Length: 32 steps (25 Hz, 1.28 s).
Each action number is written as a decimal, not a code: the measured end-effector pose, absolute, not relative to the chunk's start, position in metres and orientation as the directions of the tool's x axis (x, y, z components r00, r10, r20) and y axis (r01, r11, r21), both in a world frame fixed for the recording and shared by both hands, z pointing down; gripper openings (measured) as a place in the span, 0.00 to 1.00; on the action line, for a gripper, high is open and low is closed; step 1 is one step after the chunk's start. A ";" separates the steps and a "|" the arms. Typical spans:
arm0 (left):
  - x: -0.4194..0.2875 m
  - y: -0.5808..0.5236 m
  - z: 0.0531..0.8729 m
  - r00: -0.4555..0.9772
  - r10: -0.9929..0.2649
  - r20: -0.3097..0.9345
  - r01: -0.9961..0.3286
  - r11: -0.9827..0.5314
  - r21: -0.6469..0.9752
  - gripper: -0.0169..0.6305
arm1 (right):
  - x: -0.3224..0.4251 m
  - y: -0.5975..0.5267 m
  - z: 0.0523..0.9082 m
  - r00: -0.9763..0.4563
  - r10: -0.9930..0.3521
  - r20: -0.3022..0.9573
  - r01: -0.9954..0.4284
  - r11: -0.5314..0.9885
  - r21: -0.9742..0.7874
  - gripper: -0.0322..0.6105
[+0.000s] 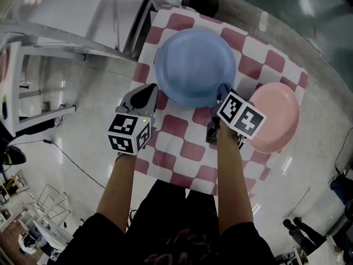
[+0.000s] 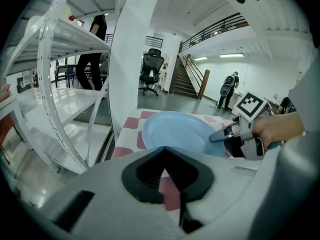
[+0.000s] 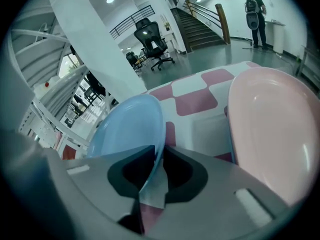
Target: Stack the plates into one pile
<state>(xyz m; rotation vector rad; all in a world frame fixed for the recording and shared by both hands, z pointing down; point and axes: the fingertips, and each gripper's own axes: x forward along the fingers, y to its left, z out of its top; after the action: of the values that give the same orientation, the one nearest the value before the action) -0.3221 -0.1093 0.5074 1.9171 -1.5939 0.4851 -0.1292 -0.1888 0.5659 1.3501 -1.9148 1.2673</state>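
A blue plate (image 1: 194, 65) lies on the red-and-white checked cloth (image 1: 187, 131), and a pink plate (image 1: 276, 117) lies to its right, half off the cloth. My right gripper (image 1: 223, 91) is at the blue plate's near right rim; in the right gripper view its jaws (image 3: 157, 151) are shut on that rim of the blue plate (image 3: 127, 129), with the pink plate (image 3: 275, 134) close beside. My left gripper (image 1: 147, 89) hovers at the blue plate's near left edge, shut with nothing in it (image 2: 164, 151). The left gripper view shows the blue plate (image 2: 180, 131) and the right gripper (image 2: 220, 136) on it.
A white metal shelf rack (image 1: 55, 43) stands close on the left of the table. A dark round object (image 1: 199, 1) sits beyond the table's far edge. The pale tabletop (image 1: 322, 87) runs on to the right of the cloth.
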 end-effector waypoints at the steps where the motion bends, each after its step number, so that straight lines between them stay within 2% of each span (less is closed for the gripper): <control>1: -0.322 -0.109 0.507 0.216 -0.756 0.617 -0.972 -0.107 0.209 0.02 | -0.130 -0.189 0.563 -0.417 -0.476 0.774 -0.897 0.076 -0.436 0.15; 6: -0.315 -0.110 0.502 0.220 -0.760 0.611 -0.972 -0.115 0.207 0.02 | -0.128 -0.196 0.543 -0.480 -0.530 0.700 -0.848 0.076 -0.524 0.09; 21: -0.299 -0.106 0.493 0.232 -0.763 0.604 -0.970 -0.135 0.203 0.02 | -0.111 -0.188 0.520 -0.530 -0.555 0.641 -0.804 0.090 -0.587 0.11; 32: -0.263 -0.113 0.489 0.276 -0.757 0.593 -0.960 -0.188 0.206 0.02 | -0.062 -0.184 0.497 -0.507 -0.613 0.606 -0.792 0.055 -0.608 0.11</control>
<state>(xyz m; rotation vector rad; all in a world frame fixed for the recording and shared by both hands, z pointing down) -0.2626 -0.1134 0.4891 2.0098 -1.5385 0.4916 -0.0622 -0.1845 0.4974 1.4482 -2.1387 1.4391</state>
